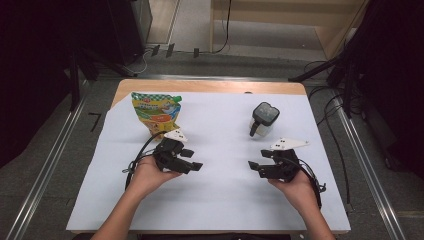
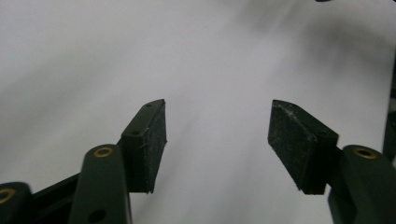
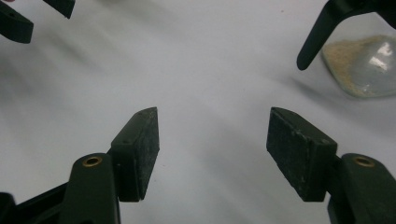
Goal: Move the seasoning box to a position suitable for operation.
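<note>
White sheet (image 1: 220, 195): high view adds snack bag (image 1: 156, 112); right gripper view, jar (image 3: 369, 67).

The snack pouch (image 1: 156, 113), yellow and green with bright printed pictures and a checked top edge, stands upright on the white sheet (image 1: 220, 195), at its far left part. The clear jar (image 1: 262, 121), with a black flip lid and lever and a pale powdery layer (image 3: 348, 58) inside, stands well to the right of the pouch, level with it, also on the sheet.
</note>
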The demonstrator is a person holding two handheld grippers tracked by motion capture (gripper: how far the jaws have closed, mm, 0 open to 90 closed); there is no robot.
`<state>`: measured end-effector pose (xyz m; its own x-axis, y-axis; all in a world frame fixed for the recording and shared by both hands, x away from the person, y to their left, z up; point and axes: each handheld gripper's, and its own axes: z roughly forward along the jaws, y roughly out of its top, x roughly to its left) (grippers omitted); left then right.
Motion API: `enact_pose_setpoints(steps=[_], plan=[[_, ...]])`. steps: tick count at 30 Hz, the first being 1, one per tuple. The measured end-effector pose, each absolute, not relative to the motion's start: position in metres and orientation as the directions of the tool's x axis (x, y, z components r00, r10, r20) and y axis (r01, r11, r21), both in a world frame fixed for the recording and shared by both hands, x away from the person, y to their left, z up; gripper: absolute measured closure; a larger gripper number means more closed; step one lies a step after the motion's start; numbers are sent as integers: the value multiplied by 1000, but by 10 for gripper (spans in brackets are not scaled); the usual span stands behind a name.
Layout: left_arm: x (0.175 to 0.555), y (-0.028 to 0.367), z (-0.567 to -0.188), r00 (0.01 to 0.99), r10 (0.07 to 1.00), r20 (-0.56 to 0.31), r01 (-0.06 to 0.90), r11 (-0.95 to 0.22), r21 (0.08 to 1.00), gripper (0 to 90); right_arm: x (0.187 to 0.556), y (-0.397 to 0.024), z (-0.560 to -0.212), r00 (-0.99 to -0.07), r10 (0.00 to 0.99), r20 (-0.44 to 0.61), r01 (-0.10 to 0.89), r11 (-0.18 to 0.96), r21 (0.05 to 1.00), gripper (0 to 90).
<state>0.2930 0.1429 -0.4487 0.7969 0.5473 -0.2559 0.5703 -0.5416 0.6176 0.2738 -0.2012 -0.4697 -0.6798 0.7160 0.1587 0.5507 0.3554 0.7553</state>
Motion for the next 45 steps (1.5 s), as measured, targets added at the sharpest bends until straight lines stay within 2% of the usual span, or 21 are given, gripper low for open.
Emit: enact_pose_setpoints(steps=[2,7,15,45], plan=[[292,143,-447,787,546,-287,587,-523,617,385,274,-200,-470,-682,714,159,552,360,752,355],[290,144,-446,798,553,-240,562,-538,628,389,275,-201,-471,-692,708,145,541,375,753,354],[290,148,-445,796,562,-225,555,-528,642,383,276,-200,-472,-694,704,151,542,373,753,363],[289,150,-444,802,556,-219,546,-534,646,388,278,-196,-475,-704,693,154,554,401,729,366]])
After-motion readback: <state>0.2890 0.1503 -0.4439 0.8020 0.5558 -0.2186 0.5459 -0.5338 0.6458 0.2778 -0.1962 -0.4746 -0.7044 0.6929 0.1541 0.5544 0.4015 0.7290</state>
